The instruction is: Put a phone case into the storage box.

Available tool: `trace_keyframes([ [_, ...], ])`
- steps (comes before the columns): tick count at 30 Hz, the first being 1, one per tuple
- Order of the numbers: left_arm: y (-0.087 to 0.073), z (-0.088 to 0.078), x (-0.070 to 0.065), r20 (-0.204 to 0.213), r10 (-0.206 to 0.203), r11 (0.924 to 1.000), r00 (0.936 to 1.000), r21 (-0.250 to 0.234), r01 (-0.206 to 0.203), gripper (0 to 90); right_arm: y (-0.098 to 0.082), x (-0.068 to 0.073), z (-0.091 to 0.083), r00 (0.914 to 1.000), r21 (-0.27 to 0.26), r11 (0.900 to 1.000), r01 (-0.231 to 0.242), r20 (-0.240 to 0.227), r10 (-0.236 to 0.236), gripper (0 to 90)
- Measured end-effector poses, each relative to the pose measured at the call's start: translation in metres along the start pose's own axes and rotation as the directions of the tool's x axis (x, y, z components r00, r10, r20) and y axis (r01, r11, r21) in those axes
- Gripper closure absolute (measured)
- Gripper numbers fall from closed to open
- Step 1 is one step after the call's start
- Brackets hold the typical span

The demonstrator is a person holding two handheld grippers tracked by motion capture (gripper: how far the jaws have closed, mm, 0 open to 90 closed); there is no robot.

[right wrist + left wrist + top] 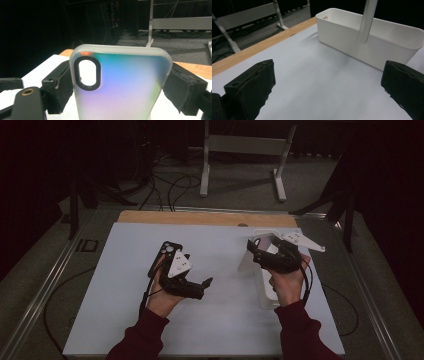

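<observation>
The right tongs clench a frosted iridescent phone case by its two long edges, upright above the white bin at the counter's right side. The left tongs gape, released, holding nothing. No writing is legible on the case.

Phone case bottom cut off, perhaps gripped.

phone case between right gripper jaws | bin right of mat | left gripper left of bin
</observation>
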State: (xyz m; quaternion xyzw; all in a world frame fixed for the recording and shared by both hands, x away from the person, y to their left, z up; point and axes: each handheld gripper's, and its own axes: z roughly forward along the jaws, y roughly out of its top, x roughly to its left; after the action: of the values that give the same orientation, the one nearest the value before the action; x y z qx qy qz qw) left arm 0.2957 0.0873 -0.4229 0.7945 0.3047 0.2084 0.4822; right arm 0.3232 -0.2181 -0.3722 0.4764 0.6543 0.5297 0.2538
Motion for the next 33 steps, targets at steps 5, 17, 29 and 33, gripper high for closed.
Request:
trace_keyframes([
  [5, -0.004, -0.006, 0.006, -0.024, -0.005, 1.0000, 0.9997, -0.004, 0.005, 0.0, 0.002, -0.004, 0.003, 0.9999, 0.001, 1.000, 0.002, 0.011, -0.002, 16.6],
  [17, -0.018, -0.023, 0.022, -0.093, -0.022, 0.9997, 0.9954, -0.009, 0.021, 0.0, 0.007, -0.017, 0.013, 0.9986, 0.001, 1.000, -0.002, 0.053, 0.002, 16.6],
  [29, -0.036, -0.041, 0.035, -0.154, -0.046, 0.9989, 0.9870, -0.009, 0.045, 0.0, 0.008, -0.030, 0.020, 0.9961, -0.004, 1.000, 0.000, 0.088, 0.001, 16.6],
  [33, -0.044, -0.050, 0.041, -0.178, -0.066, 0.9978, 0.9818, -0.019, 0.064, 0.0, 0.011, -0.033, 0.023, 0.9949, -0.005, 1.000, 0.003, 0.101, -0.002, 16.6],
])
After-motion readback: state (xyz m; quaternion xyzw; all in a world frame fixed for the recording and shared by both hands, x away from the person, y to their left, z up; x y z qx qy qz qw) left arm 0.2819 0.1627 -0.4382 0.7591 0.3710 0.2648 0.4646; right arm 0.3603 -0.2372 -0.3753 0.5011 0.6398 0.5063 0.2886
